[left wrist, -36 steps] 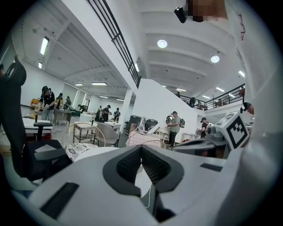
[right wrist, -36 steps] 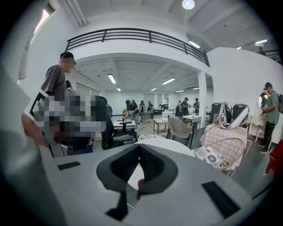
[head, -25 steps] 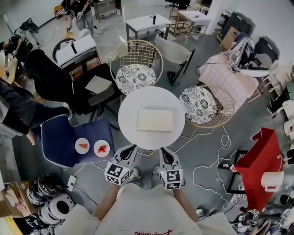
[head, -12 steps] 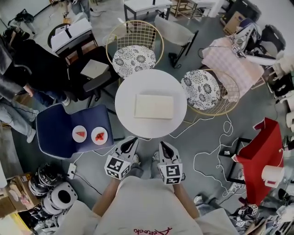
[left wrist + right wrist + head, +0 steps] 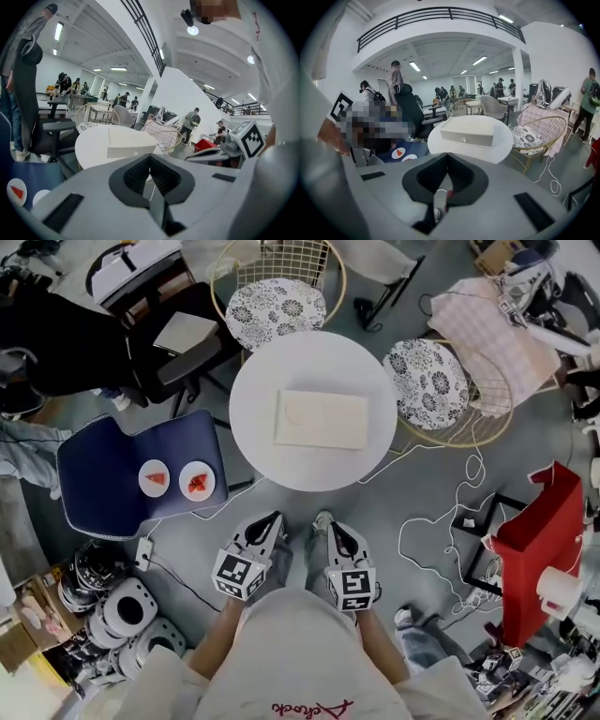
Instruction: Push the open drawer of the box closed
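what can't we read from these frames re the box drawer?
- How far the drawer is out: the head view looks down on the box, a plain slab; the right gripper view faces the knob front head-on, so no depth shows.
- Left gripper view: the box is small and soft; no drawer seam can be made out.
- Food on the two plates, head view: too small to name.
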Tool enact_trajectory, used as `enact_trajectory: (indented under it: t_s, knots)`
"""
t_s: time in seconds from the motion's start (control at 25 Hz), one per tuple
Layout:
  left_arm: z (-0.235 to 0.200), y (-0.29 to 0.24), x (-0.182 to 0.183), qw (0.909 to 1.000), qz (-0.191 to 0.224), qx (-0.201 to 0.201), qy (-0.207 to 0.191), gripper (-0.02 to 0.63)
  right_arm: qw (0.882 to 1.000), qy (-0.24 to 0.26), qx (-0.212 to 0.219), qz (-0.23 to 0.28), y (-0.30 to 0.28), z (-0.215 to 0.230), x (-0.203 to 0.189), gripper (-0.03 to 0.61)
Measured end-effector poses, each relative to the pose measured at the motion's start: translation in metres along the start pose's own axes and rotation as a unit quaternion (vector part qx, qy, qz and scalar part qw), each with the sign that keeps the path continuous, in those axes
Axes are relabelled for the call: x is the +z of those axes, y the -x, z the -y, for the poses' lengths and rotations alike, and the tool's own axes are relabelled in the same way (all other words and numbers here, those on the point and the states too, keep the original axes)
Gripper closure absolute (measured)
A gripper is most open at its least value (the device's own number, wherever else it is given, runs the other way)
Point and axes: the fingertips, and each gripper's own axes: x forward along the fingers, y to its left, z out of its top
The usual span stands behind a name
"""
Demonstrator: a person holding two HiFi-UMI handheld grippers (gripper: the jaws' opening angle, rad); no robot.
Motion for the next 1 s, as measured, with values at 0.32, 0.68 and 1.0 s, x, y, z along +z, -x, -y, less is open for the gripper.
enact_trajectory:
  t_s: [0.32,0.68,1.0]
  knots:
    - [-0.004,-0.001,-0.032,0.9996,-0.019,0.010,0.019,0.601,0.999,-0.018,0.008,-0.035,-0.005,-0.005,-0.040,0.563]
    - [-0.001,0.000,-0.042,0.9993,-0.024,0.013,0.027,0.601,0.998,-0.040,0.037,-0.041,-0.012,-0.010,-0.052,0.555]
    - [-0.001,0.001,-0.045,0.9993,-0.024,0.014,0.026,0.601,0.996,-0.032,0.049,-0.060,-0.033,-0.010,-0.061,0.393]
